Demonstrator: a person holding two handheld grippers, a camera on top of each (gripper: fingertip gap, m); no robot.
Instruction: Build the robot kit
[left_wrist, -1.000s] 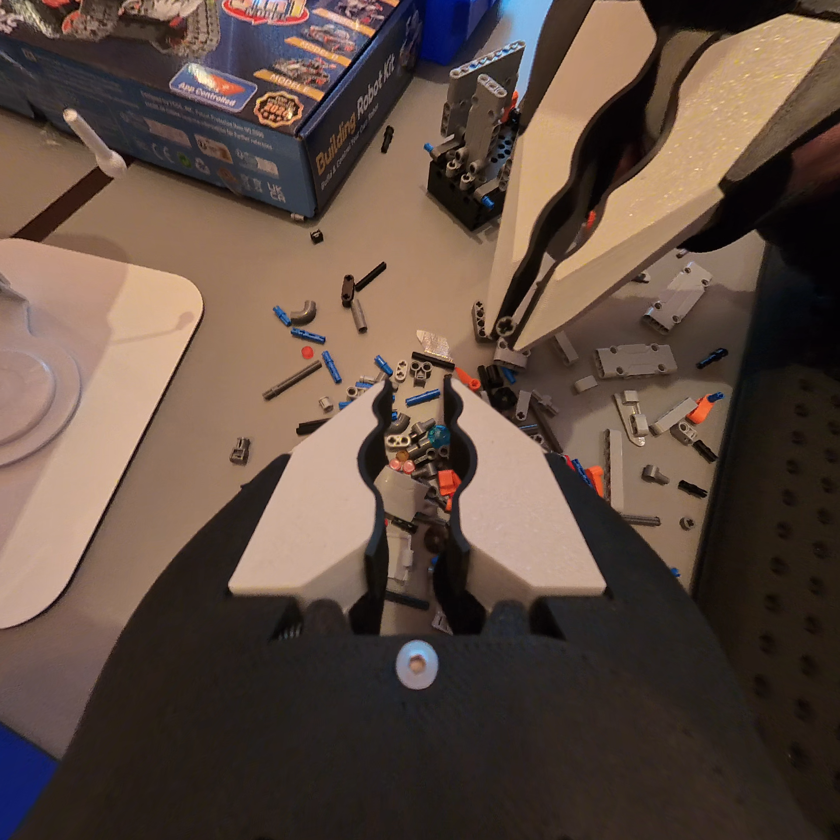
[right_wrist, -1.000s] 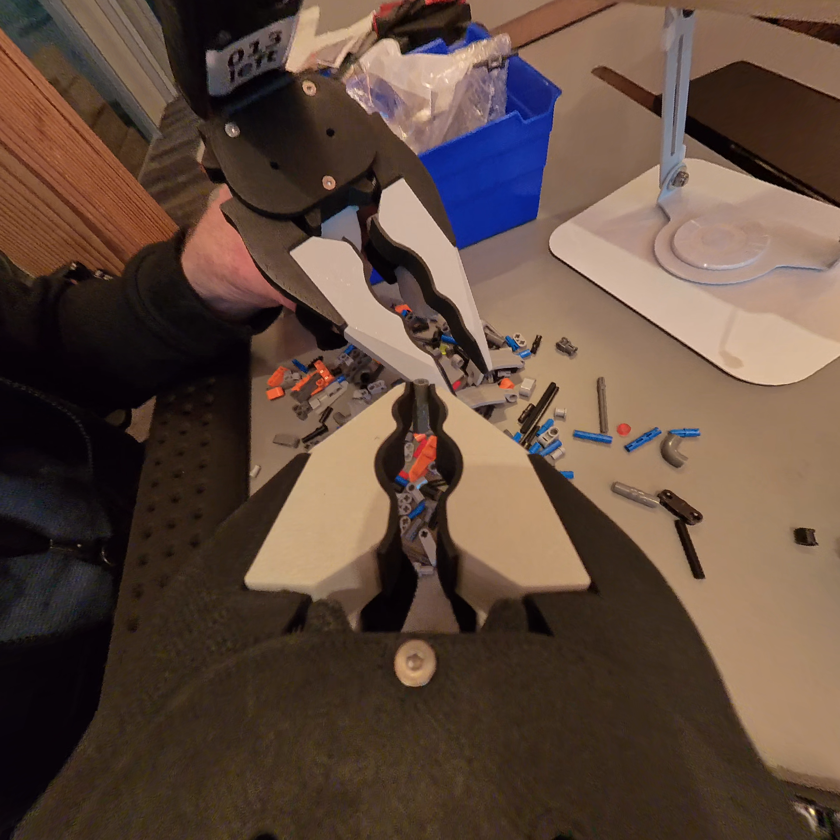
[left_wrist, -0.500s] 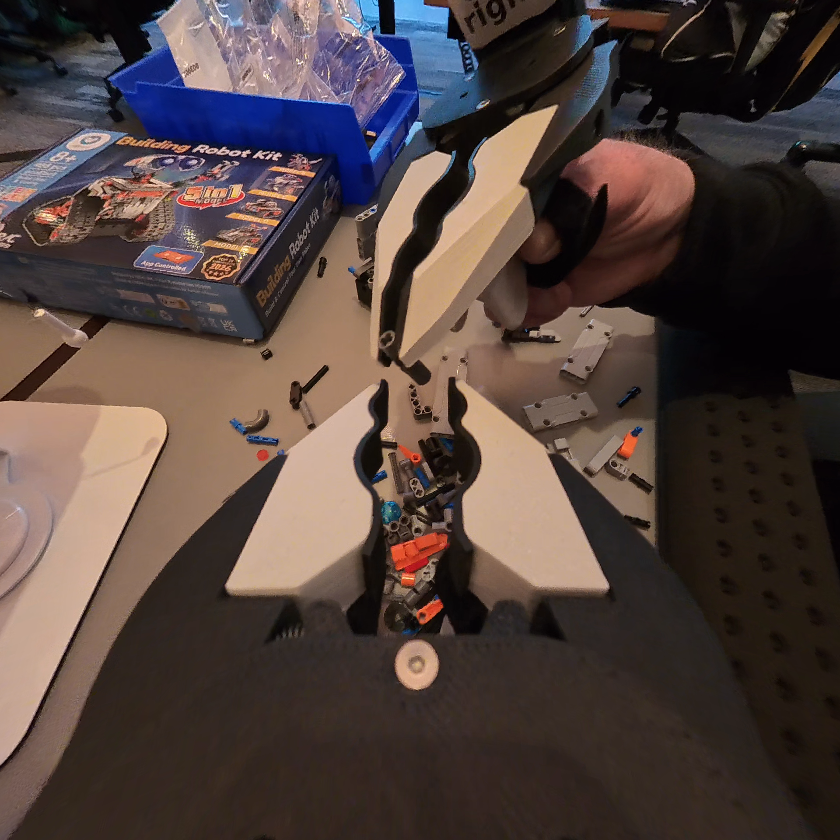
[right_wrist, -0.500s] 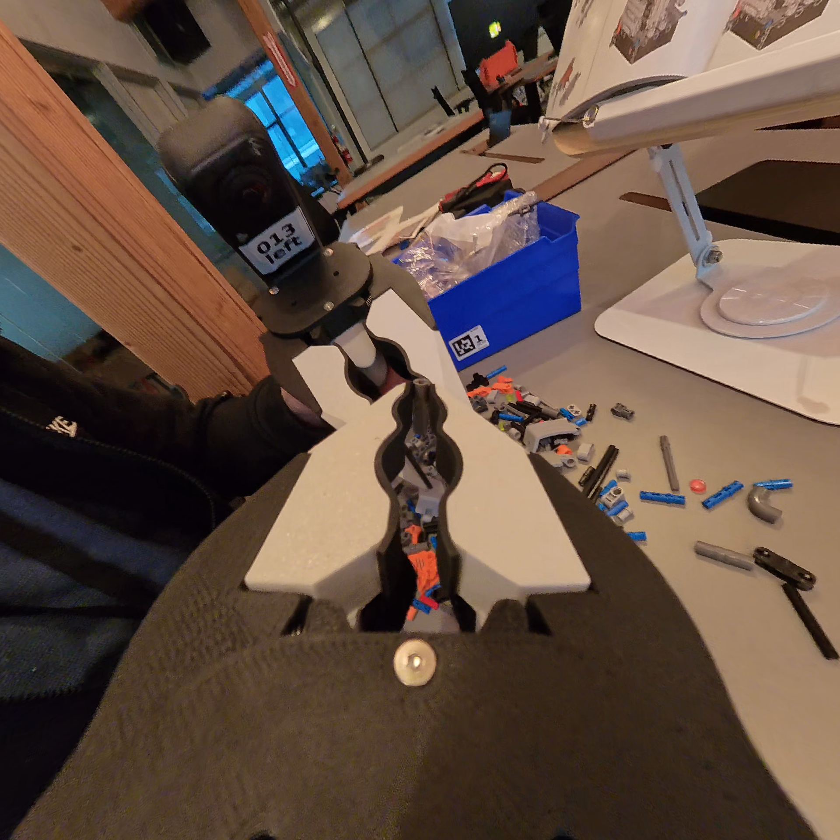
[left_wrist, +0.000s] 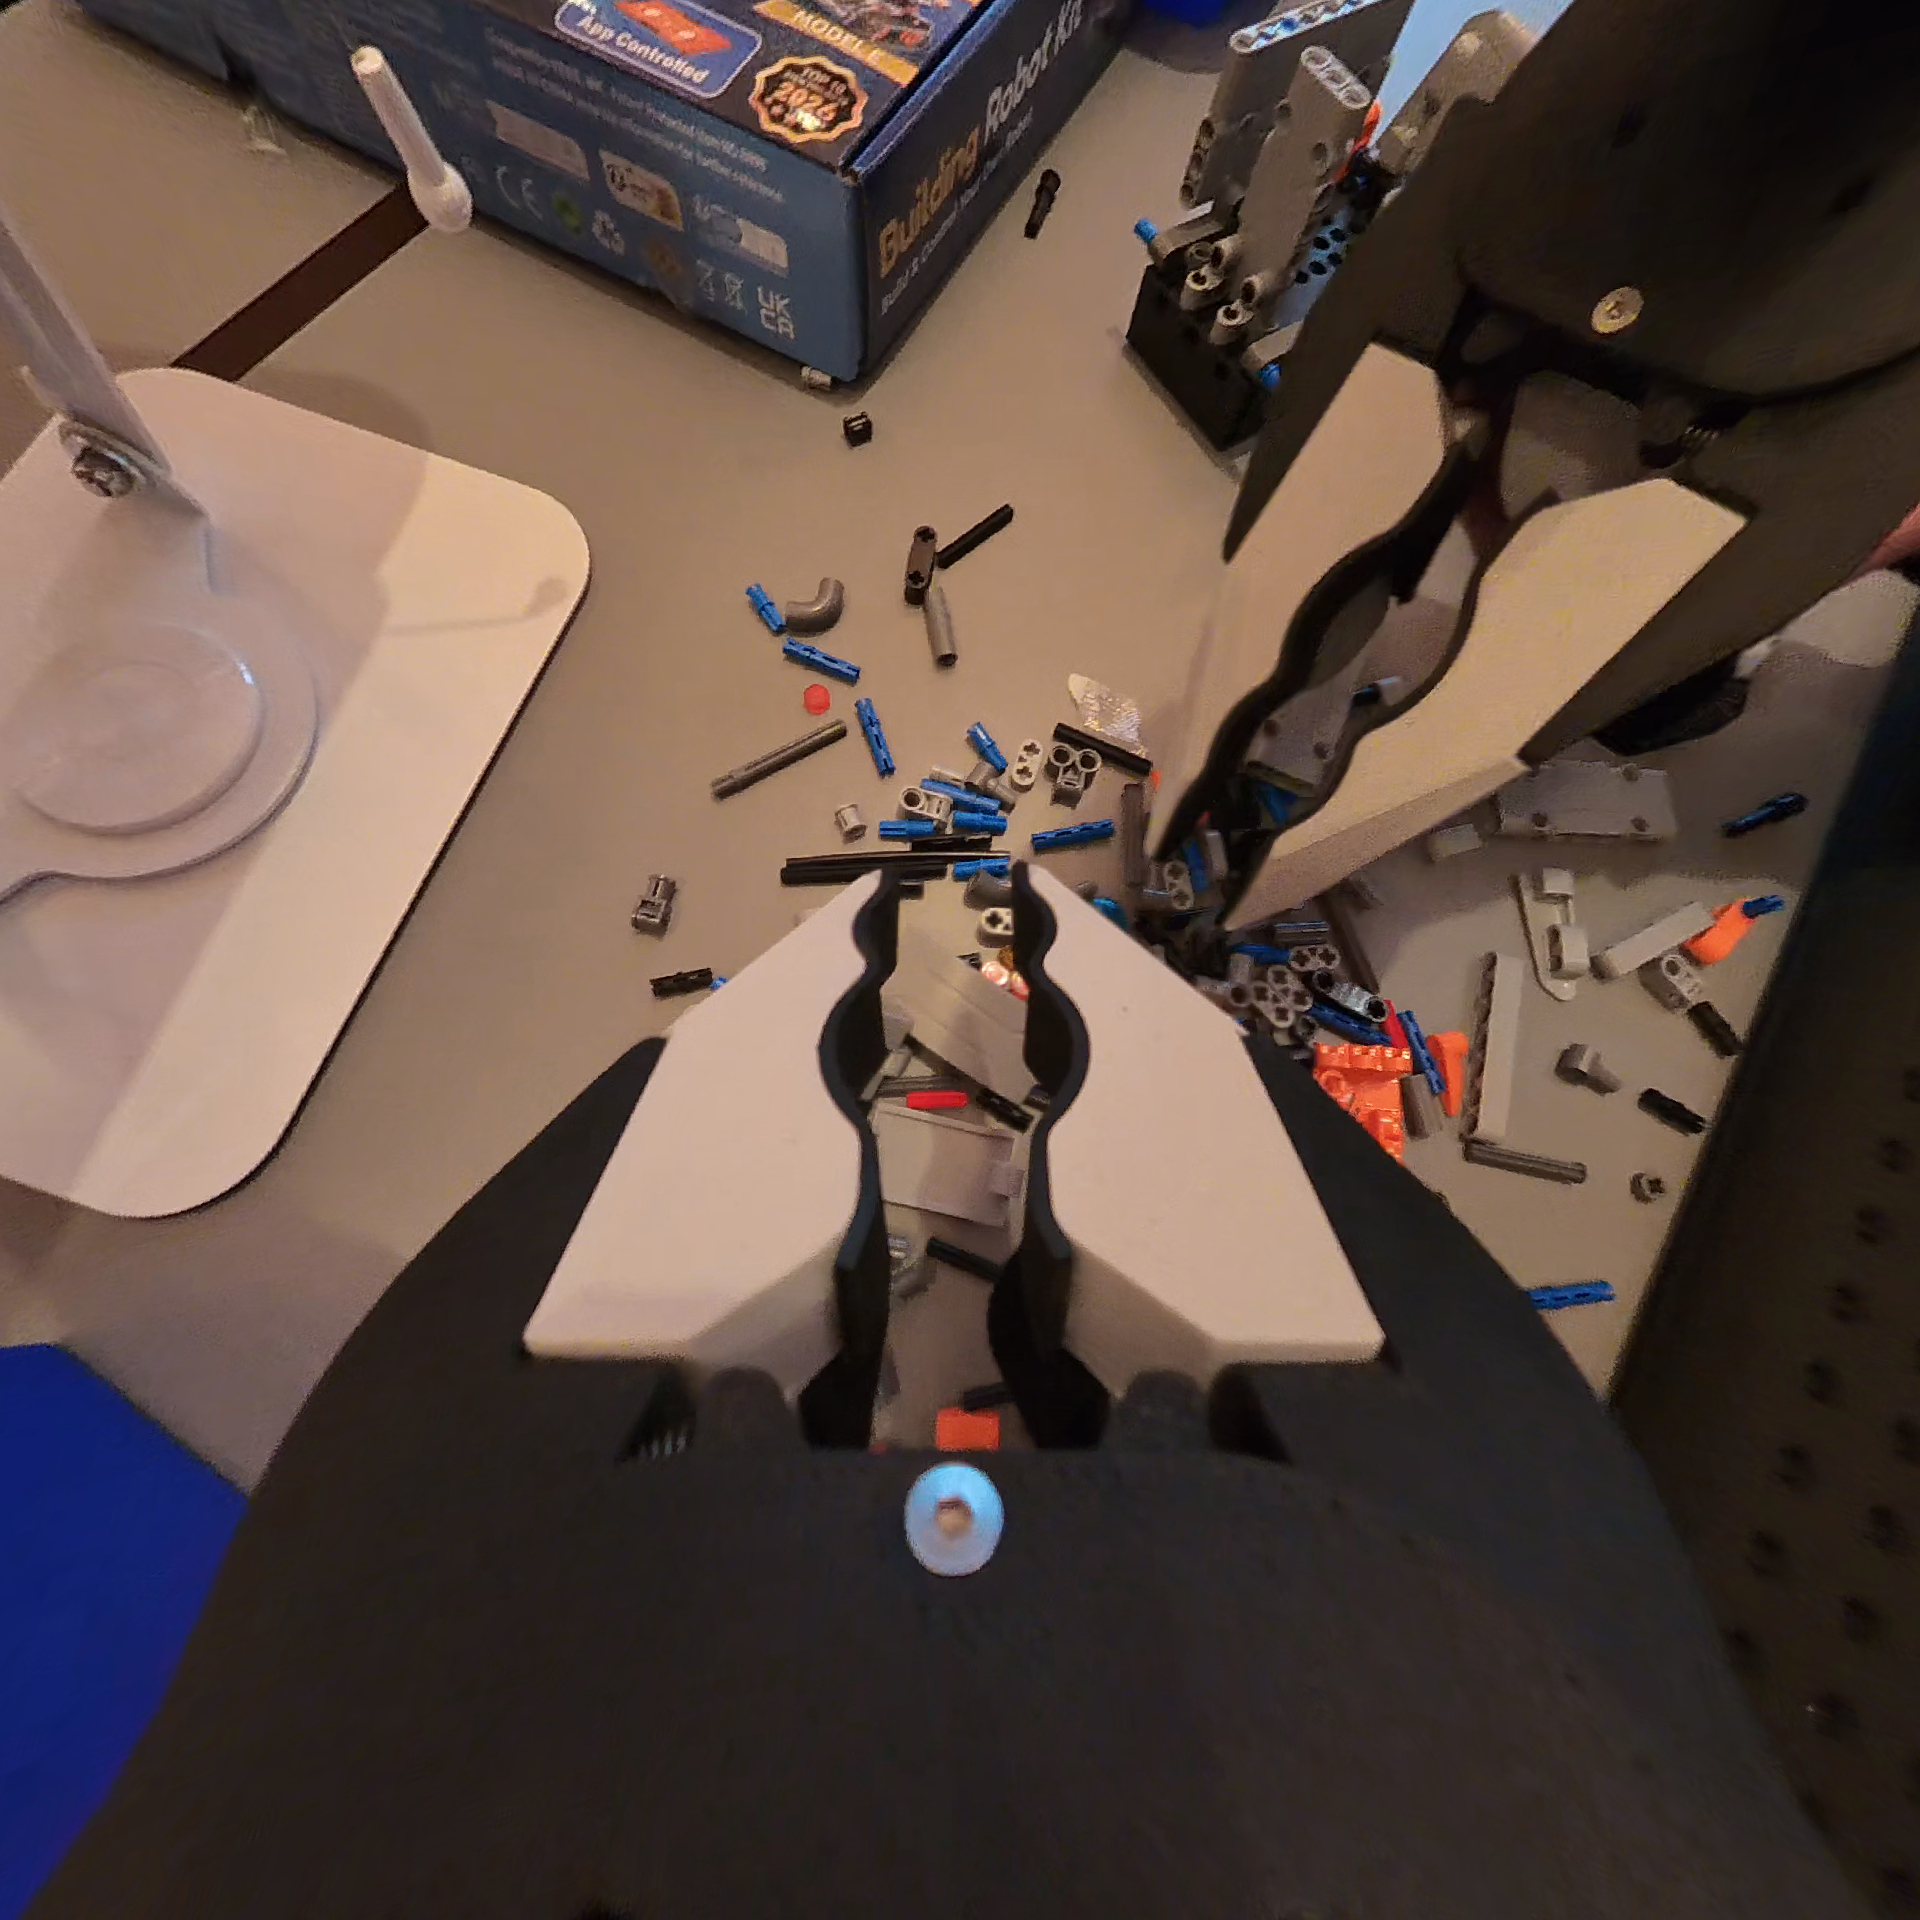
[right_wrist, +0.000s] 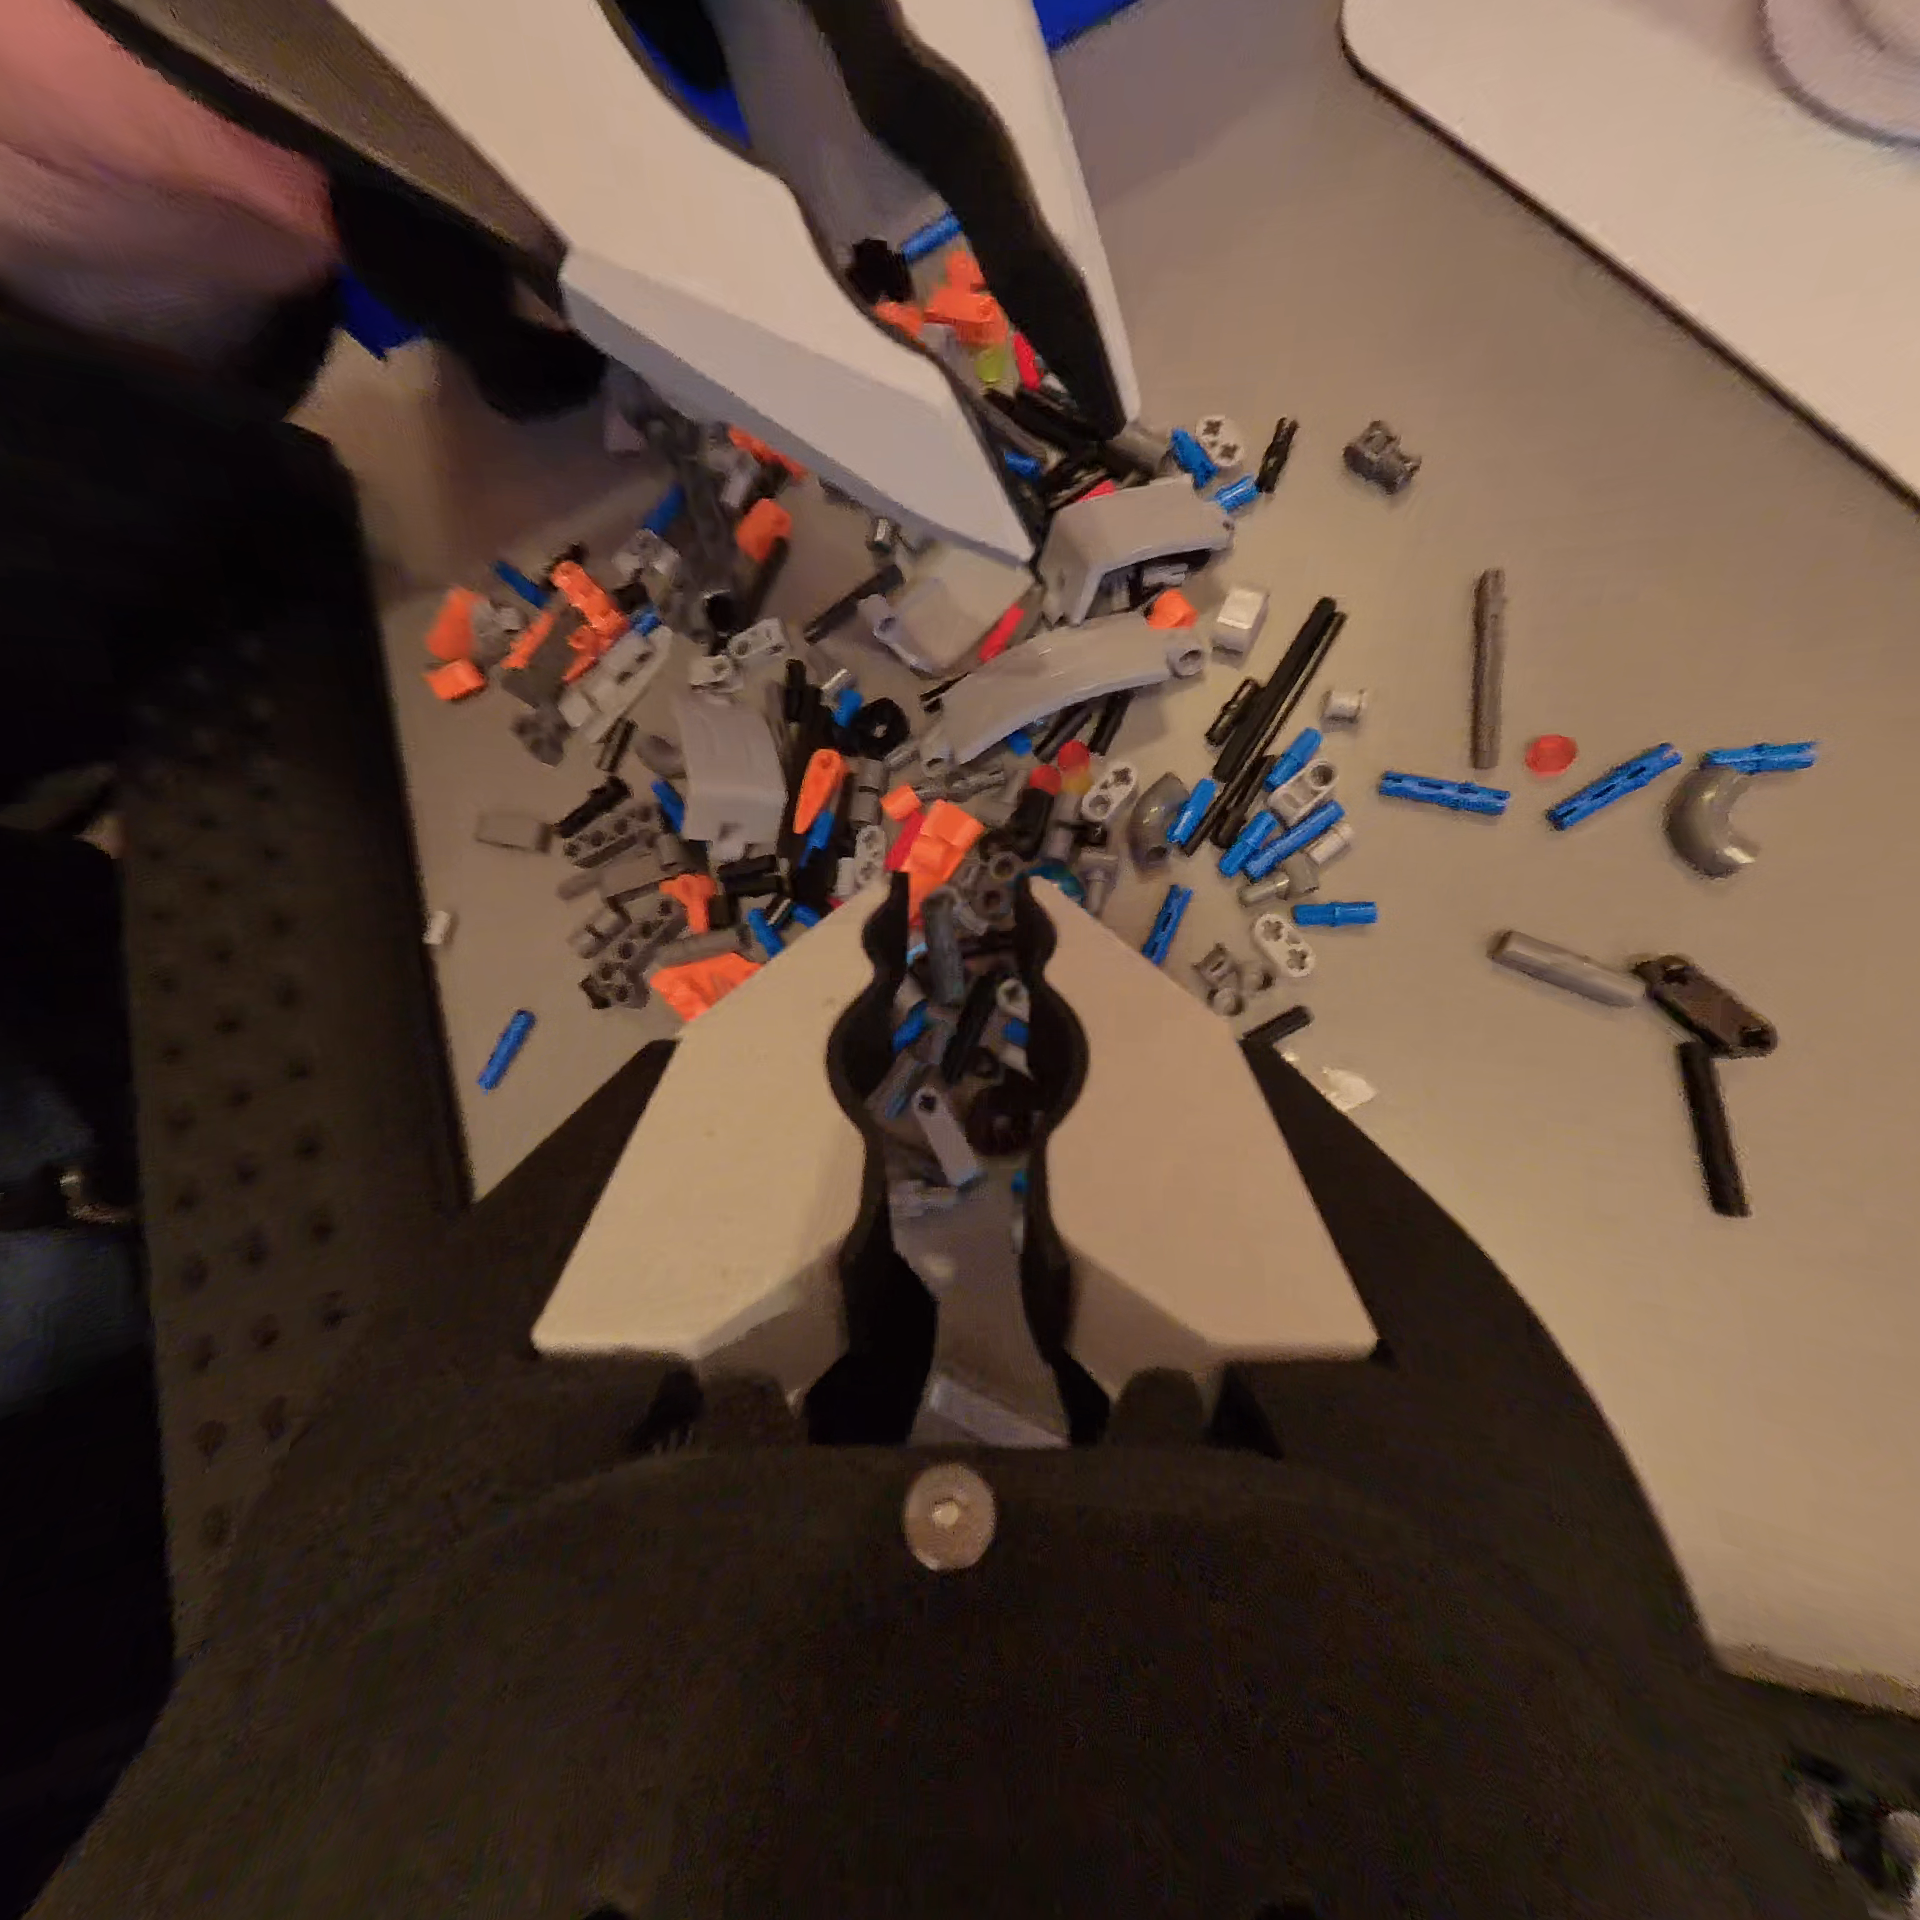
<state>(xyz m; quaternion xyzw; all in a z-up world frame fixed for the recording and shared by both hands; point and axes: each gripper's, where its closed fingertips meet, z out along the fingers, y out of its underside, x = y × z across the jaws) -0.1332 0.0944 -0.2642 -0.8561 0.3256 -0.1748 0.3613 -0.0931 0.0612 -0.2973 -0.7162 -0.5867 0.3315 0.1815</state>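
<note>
- Left tool (left_wrist: 951, 883) hangs low over the heap of small building parts (right_wrist: 831, 769) on the grey bench (left_wrist: 582, 436), its fingers a narrow gap apart and nothing between the tips; grey panels and a red pin show through the gap below.
- Right tool (right_wrist: 961, 899) points down into the same heap from the other side, fingers likewise a little apart and gripping nothing (loose pins and connectors lie under the gap).
- From the left wrist view, the right tool (left_wrist: 1205, 883) has its tips down among the parts at the right of the heap, near the left tool's tips.
- From the right wrist view, the left tool (right_wrist: 1070, 499) has its tips just beside a curved grey panel (right_wrist: 1132, 535) at the far edge of the heap.
- Blue pins (left_wrist: 873, 732), a grey elbow (left_wrist: 816, 608), a red stud (left_wrist: 818, 698) and black axles (left_wrist: 894, 864) lie scattered left of the heap.
- Orange pieces (left_wrist: 1361, 1091) lie on the right, near a black perforated mat (left_wrist: 1818, 1247).
- White stand base (left_wrist: 312, 831) sits at the left; a blue kit box (left_wrist: 727, 156) and a part-built grey and black model (left_wrist: 1236, 281) stand at the far side.
</note>
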